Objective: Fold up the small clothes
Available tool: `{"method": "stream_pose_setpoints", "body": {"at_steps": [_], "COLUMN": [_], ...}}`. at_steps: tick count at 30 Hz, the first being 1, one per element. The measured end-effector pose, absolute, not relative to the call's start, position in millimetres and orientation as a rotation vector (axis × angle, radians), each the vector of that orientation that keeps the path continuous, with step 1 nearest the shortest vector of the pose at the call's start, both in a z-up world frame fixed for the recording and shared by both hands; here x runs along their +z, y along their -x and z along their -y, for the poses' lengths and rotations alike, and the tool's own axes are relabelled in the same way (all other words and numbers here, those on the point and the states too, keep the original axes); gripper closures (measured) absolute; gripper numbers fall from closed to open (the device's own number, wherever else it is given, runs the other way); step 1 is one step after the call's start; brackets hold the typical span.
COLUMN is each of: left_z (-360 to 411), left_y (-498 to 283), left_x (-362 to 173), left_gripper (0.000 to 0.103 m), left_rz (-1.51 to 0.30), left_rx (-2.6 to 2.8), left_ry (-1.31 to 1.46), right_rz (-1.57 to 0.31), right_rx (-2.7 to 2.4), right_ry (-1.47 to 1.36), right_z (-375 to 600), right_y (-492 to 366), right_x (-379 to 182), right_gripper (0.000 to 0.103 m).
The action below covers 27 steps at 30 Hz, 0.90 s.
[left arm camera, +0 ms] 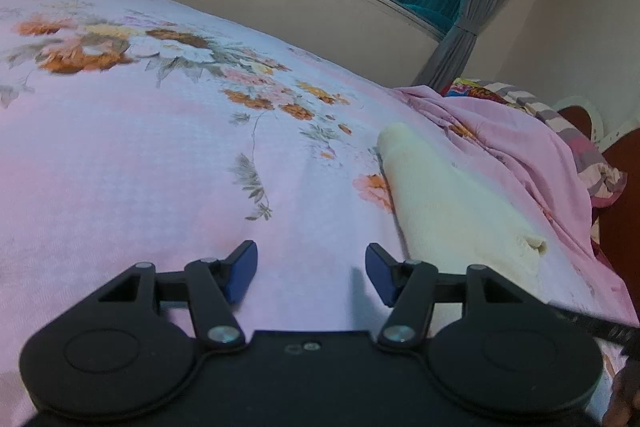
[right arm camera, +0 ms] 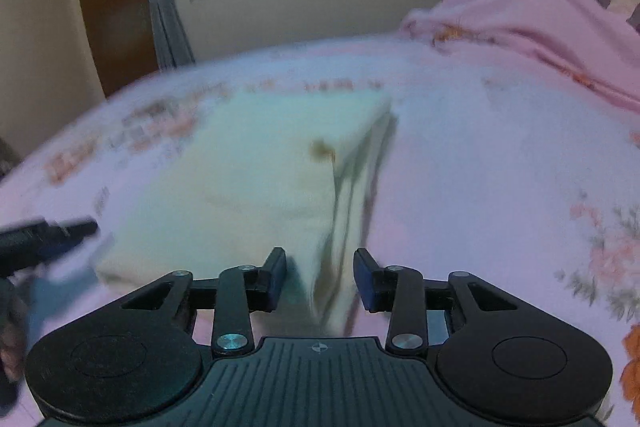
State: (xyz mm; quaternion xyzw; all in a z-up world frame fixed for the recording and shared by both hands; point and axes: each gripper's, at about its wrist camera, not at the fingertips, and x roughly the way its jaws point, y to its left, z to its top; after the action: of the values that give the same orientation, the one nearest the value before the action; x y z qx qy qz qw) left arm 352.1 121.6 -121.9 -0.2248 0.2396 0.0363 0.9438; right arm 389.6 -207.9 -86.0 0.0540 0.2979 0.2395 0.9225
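Cloth, cream, lies folded on the pink bedsheet; its stacked right edge runs toward my right gripper. Right jaws stand part open, the near corner of the cloth between them, pads not visibly pressing; view blurred. Left gripper hangs over bare sheet with its jaws wider, empty, cloth just to its right.

Judgement: fold looks nearly done. To finish well I would keep the right clear of the layers, not snag the edge, and use the left to pin the far side flat.
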Motion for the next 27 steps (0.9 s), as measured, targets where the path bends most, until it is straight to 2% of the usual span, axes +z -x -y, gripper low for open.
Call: {"method": "stream_pose_setpoints", "body": {"at_steps": [3,8,11,13,16,20,22,25,27], "left_z": [-111.9,-120.0,-114.9,-120.0,-132.8,-132.0,-125.3,-121.2,-127.0], "left_y": [-368.7,-432.1,-466.4,-479.8,-485.4,-527.5,-548.1,-568.0,-563.7], "left_x": [-105.5,-100.8,-111.5,-117.0,-104.9,-101.9,-102.5,-112.3,-110.5], "left_gripper": [0.044,0.044,0.042,0.042,0.043,0.043,0.042,0.037,0.037], "left_rz": [-0.446,-0.502,-0.573,-0.621,-0.553,-0.579,-0.575,-0.637,-0.647], "left_rx": [0.021,-0.07,-0.068,-0.082,-0.093,-0.114,-0.12,-0.098,-0.1], "left_ry": [0.387,0.331,0.209,0.206,0.24,0.234,0.189,0.148,0.181], "right_rz": [-0.518,-0.472,-0.565,-0.64,-0.58,-0.542,-0.565,-0.719,-0.704], "right_rx": [0.494,0.544,0.504,0.514,0.544,0.522,0.501,0.461,0.469], "right_ry": [-0.118,-0.079,0.042,0.021,-0.049,-0.121,-0.121,-0.061,-0.049], "right_z": [210.0,186.7,172.1,176.7,192.0,191.1,183.7,172.0,176.1], "right_y": [-397.0,-444.9,-481.6,-501.0,-502.5,-535.9,-559.0,-588.7,-586.9], "right_x": [-66.9,-52.3,-78.8,-94.1,-80.8,-71.2,-72.7,-89.8,-87.6], "right_gripper": [0.065,0.065,0.065,0.064,0.064,0.065,0.065,0.064,0.064]}}
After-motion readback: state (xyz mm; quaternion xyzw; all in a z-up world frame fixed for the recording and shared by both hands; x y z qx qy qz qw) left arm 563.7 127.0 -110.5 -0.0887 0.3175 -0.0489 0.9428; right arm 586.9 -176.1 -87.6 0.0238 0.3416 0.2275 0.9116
